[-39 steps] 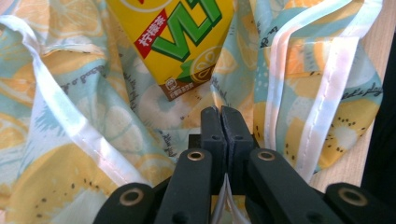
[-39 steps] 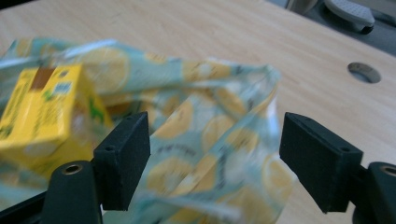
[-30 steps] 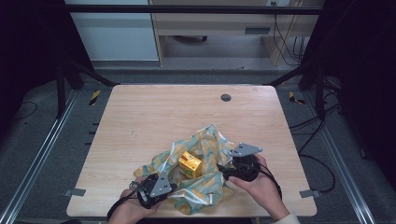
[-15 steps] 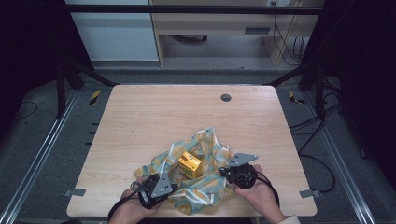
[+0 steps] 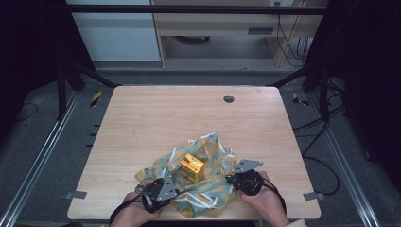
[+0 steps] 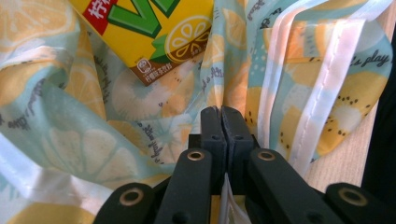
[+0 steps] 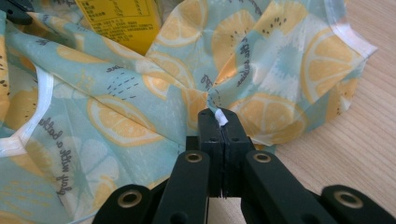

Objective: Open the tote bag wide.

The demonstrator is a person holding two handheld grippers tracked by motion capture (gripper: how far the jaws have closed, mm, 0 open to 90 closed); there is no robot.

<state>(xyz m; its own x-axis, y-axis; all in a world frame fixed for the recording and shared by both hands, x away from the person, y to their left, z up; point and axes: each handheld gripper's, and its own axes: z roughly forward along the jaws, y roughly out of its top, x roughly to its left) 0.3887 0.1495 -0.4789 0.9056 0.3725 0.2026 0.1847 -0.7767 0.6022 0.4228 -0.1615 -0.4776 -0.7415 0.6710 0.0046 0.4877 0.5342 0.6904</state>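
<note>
A light-blue cloth printed with lemon slices (image 5: pixel 208 156) lies crumpled near the table's front edge. On it stands a yellow drink carton (image 5: pixel 192 167). At the cloth's front left, my left gripper (image 5: pixel 176 190) is shut on the fabric; the left gripper view has the pinched cloth (image 6: pixel 140 126) just past the closed jaws (image 6: pixel 222 116) and the carton (image 6: pixel 154 32) beyond. My right gripper (image 5: pixel 230 178) is shut on the cloth's right edge, a white hem tip poking out between the jaws (image 7: pixel 220 122), with the cloth (image 7: pixel 140 93) spreading left toward the carton (image 7: pixel 126 21).
The wooden table (image 5: pixel 189 118) has a dark round grommet (image 5: pixel 229 99) near its far edge. Metal rails run along both sides on the floor, and cables trail at the right. A person's hands hold both grippers at the front edge.
My right gripper has slid toward the front edge, drawing the cloth's right side with it. The left gripper has barely moved.
</note>
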